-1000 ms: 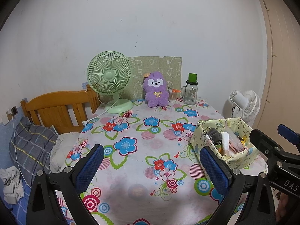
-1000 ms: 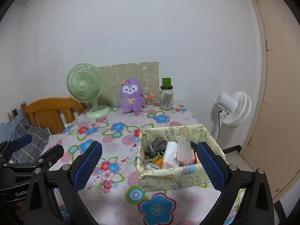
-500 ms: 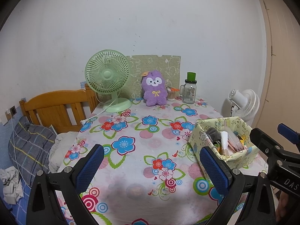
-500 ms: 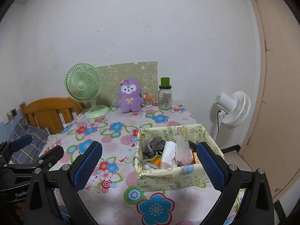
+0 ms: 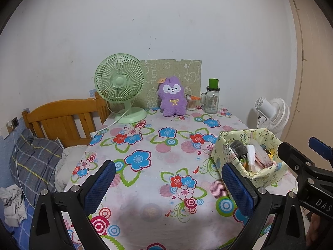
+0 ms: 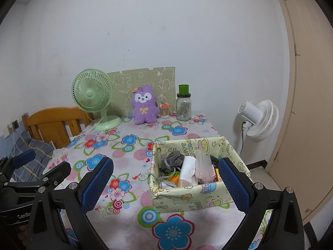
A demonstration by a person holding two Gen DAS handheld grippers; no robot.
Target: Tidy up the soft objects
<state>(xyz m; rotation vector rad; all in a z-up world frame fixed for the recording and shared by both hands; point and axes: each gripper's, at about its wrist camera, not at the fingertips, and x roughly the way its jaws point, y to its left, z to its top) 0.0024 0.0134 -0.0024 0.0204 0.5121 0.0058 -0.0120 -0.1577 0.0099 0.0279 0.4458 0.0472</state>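
Right now your right gripper (image 6: 160, 184) (jaws spread, like the left gripper's (image 5: 167, 184)) hangs nearest the box (image 6: 183, 198), just ahead.

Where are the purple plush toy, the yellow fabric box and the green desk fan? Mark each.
purple plush toy (image 6: 144, 106): right wrist view, on its belly.
yellow fabric box (image 6: 187, 198): right wrist view, on its front wall.
green desk fan (image 5: 119, 81): left wrist view, on its grille hub.
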